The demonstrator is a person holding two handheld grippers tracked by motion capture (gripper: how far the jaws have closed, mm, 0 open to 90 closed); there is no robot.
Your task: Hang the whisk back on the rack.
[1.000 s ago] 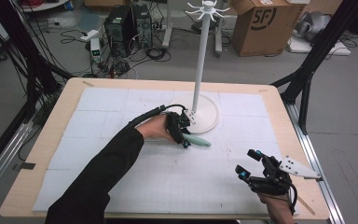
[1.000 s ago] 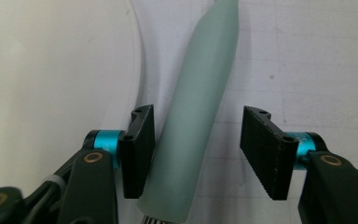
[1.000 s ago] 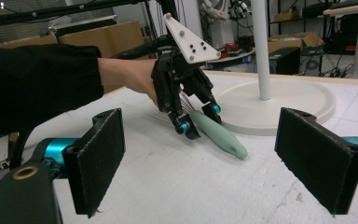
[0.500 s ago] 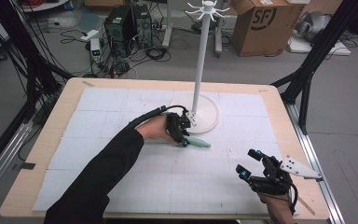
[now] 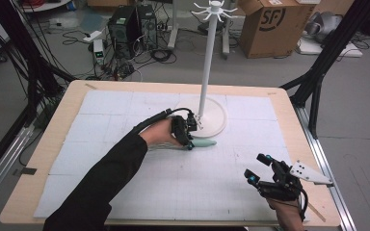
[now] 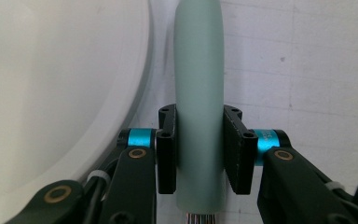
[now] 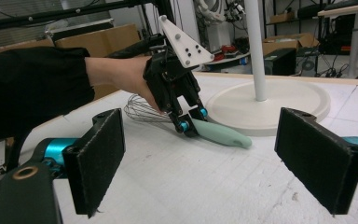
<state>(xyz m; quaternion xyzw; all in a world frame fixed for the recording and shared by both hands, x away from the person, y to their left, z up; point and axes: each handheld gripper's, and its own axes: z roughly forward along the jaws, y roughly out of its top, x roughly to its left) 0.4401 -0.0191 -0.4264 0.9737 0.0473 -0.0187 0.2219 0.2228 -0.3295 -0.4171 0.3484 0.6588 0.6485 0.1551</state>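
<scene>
A whisk with a pale green handle lies on the white gridded mat, just in front of the white stand's round base. My left gripper points down at it. Its jaws have just been closing and now press both sides of the handle, pads tight against it. From the right gripper view the handle rests on the mat, its wire loops behind the left gripper. My right gripper stands open near the table's front right, its wide-set pads holding nothing.
The stand's tall pole rises from the base, with hooks on top. The mat lies on a wooden table. Black frame posts flank the table; a cardboard box and computers sit on the floor behind.
Both hands stay where they were. The left gripper's jaws have drawn in on the whisk handle; the whisk has not moved.
</scene>
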